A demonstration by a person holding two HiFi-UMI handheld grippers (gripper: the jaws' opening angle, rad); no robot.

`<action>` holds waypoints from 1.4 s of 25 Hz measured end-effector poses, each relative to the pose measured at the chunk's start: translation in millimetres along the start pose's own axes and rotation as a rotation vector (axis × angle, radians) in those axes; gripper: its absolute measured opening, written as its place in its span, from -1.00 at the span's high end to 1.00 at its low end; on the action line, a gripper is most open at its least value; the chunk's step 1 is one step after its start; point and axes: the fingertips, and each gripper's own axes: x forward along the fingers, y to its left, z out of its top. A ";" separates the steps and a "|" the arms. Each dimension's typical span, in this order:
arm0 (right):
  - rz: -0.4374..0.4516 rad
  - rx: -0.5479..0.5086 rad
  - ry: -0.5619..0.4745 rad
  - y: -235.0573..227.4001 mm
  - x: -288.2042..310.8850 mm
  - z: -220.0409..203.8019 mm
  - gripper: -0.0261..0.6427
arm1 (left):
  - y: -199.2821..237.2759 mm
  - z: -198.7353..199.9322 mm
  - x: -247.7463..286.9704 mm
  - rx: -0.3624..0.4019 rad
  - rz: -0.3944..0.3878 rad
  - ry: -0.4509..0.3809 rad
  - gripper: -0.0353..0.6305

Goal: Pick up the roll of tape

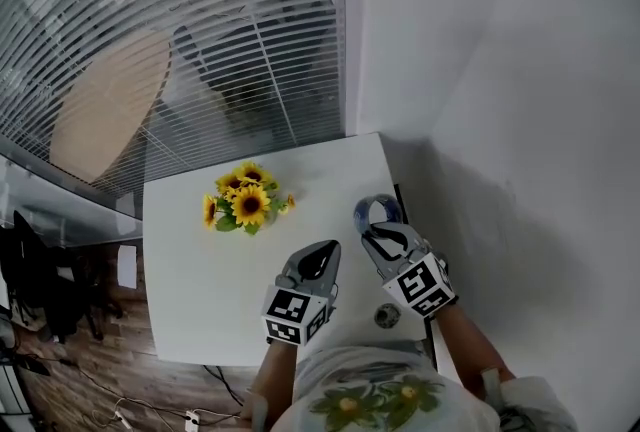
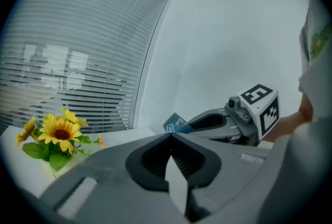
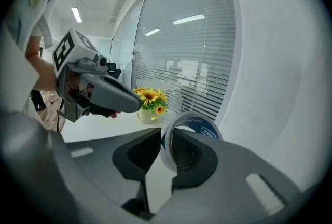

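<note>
My right gripper (image 3: 167, 140) has its fingers clamped across the roll of tape (image 3: 196, 125), so I'd lift slowly and level off the table (image 1: 200, 300); left gripper (image 2: 171, 136) closed, empty.

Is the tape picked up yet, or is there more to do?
Nearly there. Done: the right tool grips the roll of tape, its band pinched between both jaws. In hand: the roll seems to hang just above the white table, though the gap is hard to see. Left: only lifting it clearly free. The left tool is shut and empty.
</note>
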 end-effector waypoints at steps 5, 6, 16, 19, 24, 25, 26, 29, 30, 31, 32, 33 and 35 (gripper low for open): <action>-0.004 0.019 -0.033 6.4 -19.0 12.0 0.71 | -13.7 1.1 -7.9 0.019 -0.011 -0.005 0.88; -0.005 0.017 -0.040 7.9 -22.0 13.8 0.71 | -16.3 1.9 -9.4 0.023 -0.013 -0.010 0.88; -0.041 0.032 -0.128 29.5 -64.7 31.2 0.71 | -43.2 6.7 -34.5 0.057 -0.001 -0.065 0.88; -0.038 0.024 -0.144 38.5 -79.1 32.7 0.72 | -53.7 4.0 -40.2 0.066 0.001 -0.081 0.88; -0.036 0.019 -0.169 48.7 -103.8 36.0 0.72 | -78.6 4.1 -47.2 0.064 -0.006 -0.100 0.88; -0.034 0.021 -0.172 50.7 -104.5 34.3 0.72 | -79.6 1.2 -47.3 0.064 -0.006 -0.099 0.88; -0.032 0.023 -0.174 52.7 -104.3 32.5 0.72 | -79.5 -1.8 -47.4 0.064 -0.004 -0.097 0.88; -0.026 0.023 -0.177 57.5 -102.7 28.8 0.72 | -77.1 -7.5 -48.2 0.064 0.002 -0.094 0.88; -0.023 0.021 -0.178 59.1 -103.0 28.1 0.72 | -76.9 -8.5 -48.9 0.064 0.004 -0.094 0.88; -0.020 0.018 -0.178 60.7 -103.9 27.8 0.73 | -77.0 -9.1 -49.7 0.064 0.005 -0.093 0.88; -0.016 0.014 -0.180 62.4 -105.3 28.1 0.73 | -77.5 -9.1 -50.6 0.065 0.007 -0.093 0.88; -0.013 0.010 -0.182 63.9 -107.0 29.1 0.74 | -78.2 -8.6 -51.4 0.067 0.008 -0.094 0.88; -0.011 0.003 -0.189 65.9 -110.7 32.0 0.74 | -80.4 -6.5 -52.4 0.072 0.009 -0.095 0.88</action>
